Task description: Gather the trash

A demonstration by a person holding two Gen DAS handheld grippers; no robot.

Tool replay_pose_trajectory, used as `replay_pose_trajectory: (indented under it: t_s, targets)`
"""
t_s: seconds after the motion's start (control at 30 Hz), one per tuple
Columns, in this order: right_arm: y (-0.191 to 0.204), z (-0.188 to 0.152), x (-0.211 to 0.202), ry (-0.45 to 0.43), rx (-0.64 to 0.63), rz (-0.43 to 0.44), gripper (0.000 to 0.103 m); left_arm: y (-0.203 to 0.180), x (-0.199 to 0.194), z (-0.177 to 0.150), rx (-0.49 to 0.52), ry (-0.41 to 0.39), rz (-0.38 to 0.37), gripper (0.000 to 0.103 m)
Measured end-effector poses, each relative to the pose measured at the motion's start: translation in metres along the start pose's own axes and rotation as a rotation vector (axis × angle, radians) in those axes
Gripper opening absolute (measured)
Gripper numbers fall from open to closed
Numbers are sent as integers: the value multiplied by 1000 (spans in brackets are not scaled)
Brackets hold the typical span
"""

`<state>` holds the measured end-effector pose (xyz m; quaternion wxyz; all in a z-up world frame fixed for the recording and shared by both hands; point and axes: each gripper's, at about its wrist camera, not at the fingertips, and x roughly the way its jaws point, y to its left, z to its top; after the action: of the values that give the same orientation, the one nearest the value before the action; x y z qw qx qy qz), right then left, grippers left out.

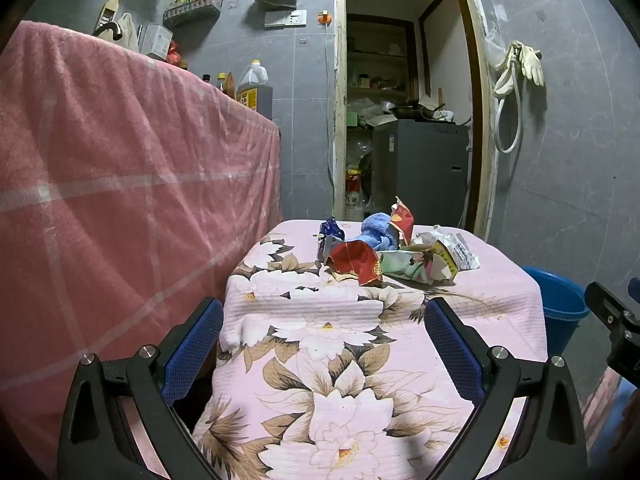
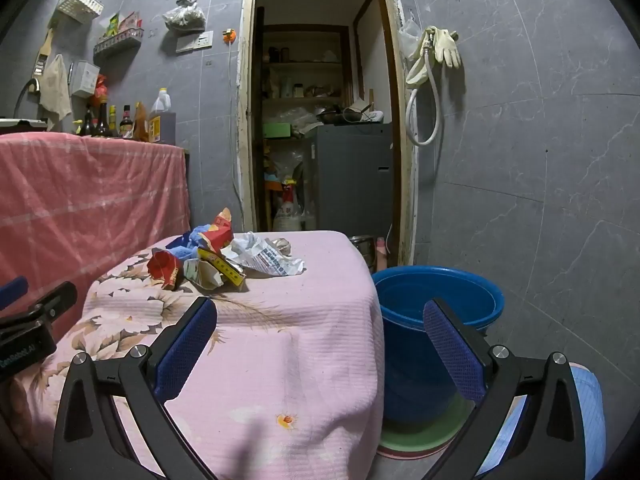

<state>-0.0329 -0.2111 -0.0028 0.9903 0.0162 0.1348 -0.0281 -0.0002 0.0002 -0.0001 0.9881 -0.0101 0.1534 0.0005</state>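
A pile of crumpled trash lies at the far end of the table covered in a pink flowered cloth [image 1: 320, 360]: a red wrapper [image 1: 354, 266], a blue wrapper [image 1: 331, 232], a blue cloth [image 1: 376, 230], a green-pink carton [image 1: 416, 266] and a white printed bag [image 1: 460, 250]. The red wrapper [image 2: 164, 268] and white bag [image 2: 268, 260] also show in the right wrist view. A blue bucket [image 2: 436, 312] stands on the floor right of the table. My left gripper [image 1: 324, 332] is open and empty, short of the pile. My right gripper [image 2: 320, 332] is open and empty over the table's right edge.
A counter draped in a pink towel [image 1: 120, 200] stands left of the table, with bottles [image 2: 116, 120] on it. A doorway [image 2: 320, 120] opens behind the table onto a grey cabinet [image 2: 352, 172]. The bucket also shows in the left wrist view [image 1: 556, 304]. Grey tiled wall on the right.
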Motion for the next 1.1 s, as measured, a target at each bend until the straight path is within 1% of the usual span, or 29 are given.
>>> replay_pose_trajectory:
  t_s: [0.07,1.1]
  targets:
    - [1,0,1,13,-5,-1,103,0,0,0,-2,6,-1,99]
    - [3,0,2,10,-3,-1,103,1,0,-1,1,14,3,99]
